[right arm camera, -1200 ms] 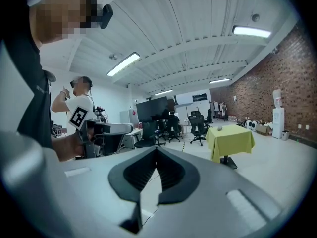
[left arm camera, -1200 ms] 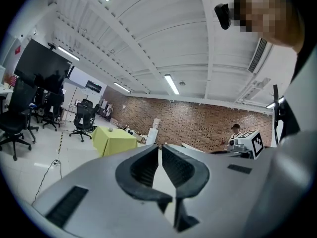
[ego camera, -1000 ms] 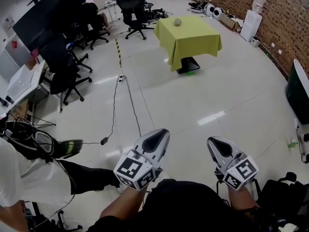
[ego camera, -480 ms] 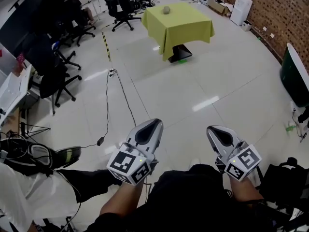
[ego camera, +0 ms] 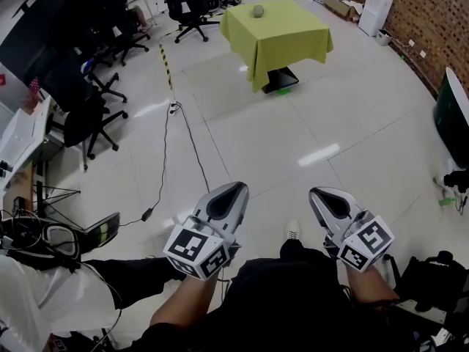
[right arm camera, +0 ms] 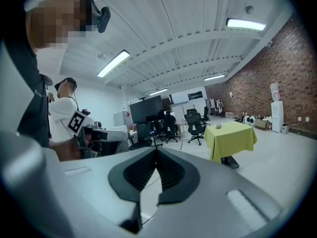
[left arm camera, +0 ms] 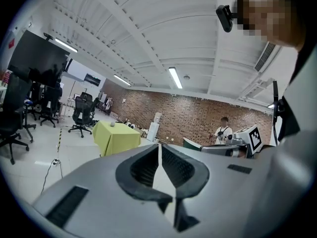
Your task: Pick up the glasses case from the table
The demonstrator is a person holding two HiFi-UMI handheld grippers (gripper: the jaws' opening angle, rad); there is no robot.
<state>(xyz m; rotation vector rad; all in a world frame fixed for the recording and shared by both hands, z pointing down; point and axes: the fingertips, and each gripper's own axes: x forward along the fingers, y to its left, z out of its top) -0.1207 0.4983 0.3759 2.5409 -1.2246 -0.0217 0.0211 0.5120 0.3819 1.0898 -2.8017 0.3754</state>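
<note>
The desk (ego camera: 284, 41), draped in a yellow-green cloth, stands alone on the pale floor (ego camera: 315, 116), high in the head view. The glasses case (ego camera: 258, 10), a small greyish rounded thing, lies on the desk's top toward its far side, with nothing touching it. Both grippers are well apart from the desk, on its near side, held side by side close to the person's body and pointing toward it.

The left gripper (ego camera: 233, 191) has its jaws pressed together, tips meeting, with nothing pinched between them; the right gripper (ego camera: 322, 195) is likewise closed on nothing, its tips touching. In the left gripper view the desk (left arm camera: 118, 139) and the glasses case (left arm camera: 113, 124) show small and far off, left of the jaw tips; in the right gripper view they sit to the right.

Black office chairs (ego camera: 187, 6) stand beyond the desk's left side. A brick wall (ego camera: 432, 13) runs past its right. A black cable (ego camera: 165, 160) trails over the floor between the desk and the left gripper.
</note>
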